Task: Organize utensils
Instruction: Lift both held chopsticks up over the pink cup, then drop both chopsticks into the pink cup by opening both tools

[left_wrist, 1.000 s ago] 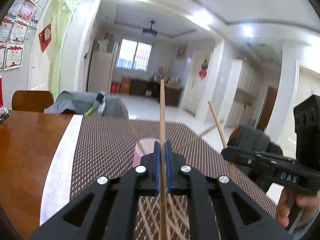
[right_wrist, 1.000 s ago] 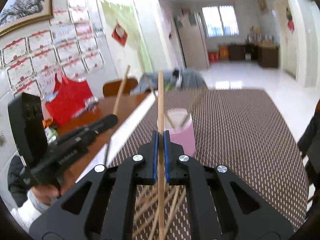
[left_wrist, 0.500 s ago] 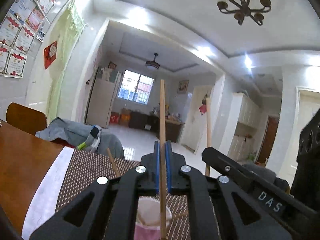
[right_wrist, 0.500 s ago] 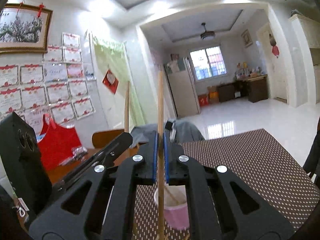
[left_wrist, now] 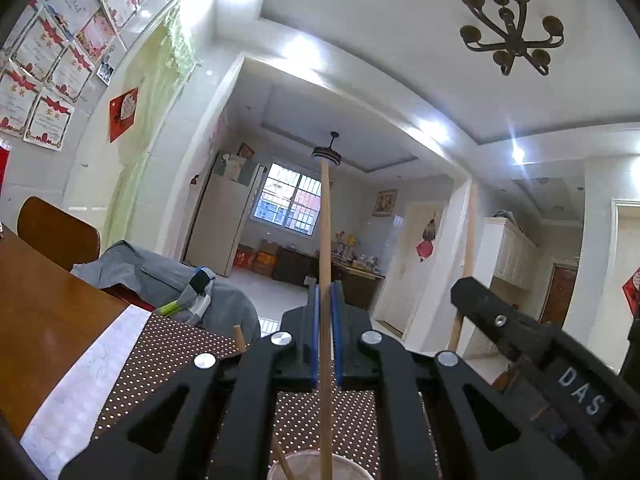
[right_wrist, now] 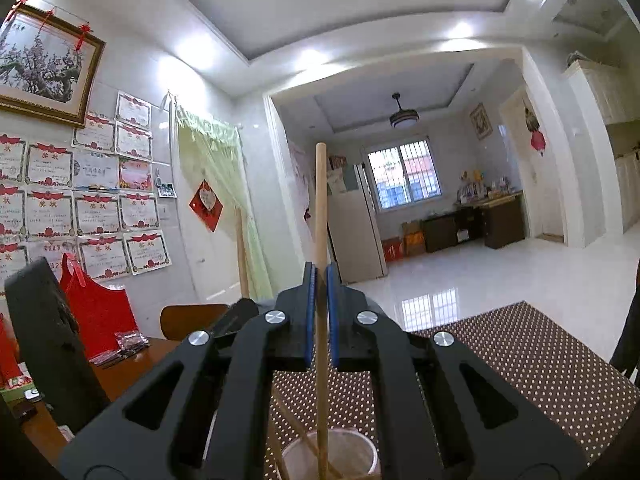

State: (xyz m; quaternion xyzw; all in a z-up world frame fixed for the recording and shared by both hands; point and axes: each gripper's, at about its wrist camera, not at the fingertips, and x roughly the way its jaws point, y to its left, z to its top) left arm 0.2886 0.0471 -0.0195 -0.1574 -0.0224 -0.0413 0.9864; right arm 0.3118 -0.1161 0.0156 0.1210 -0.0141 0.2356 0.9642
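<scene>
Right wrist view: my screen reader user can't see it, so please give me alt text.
The right claw is shut on an upright wooden chopstick whose lower end dips into a pink cup on a dotted brown mat. The left claw is partly visible at left, in a bright tiled room.

- My left gripper [left_wrist: 326, 332] has tipped up from the mat [left_wrist: 168, 356]; its chopstick [left_wrist: 325, 264] now hangs upright, lower end inside the cup [left_wrist: 320, 466].
- My right gripper [right_wrist: 320, 316] has tipped up too, its chopstick [right_wrist: 320, 216] now dipping into the cup [right_wrist: 348, 454].
</scene>
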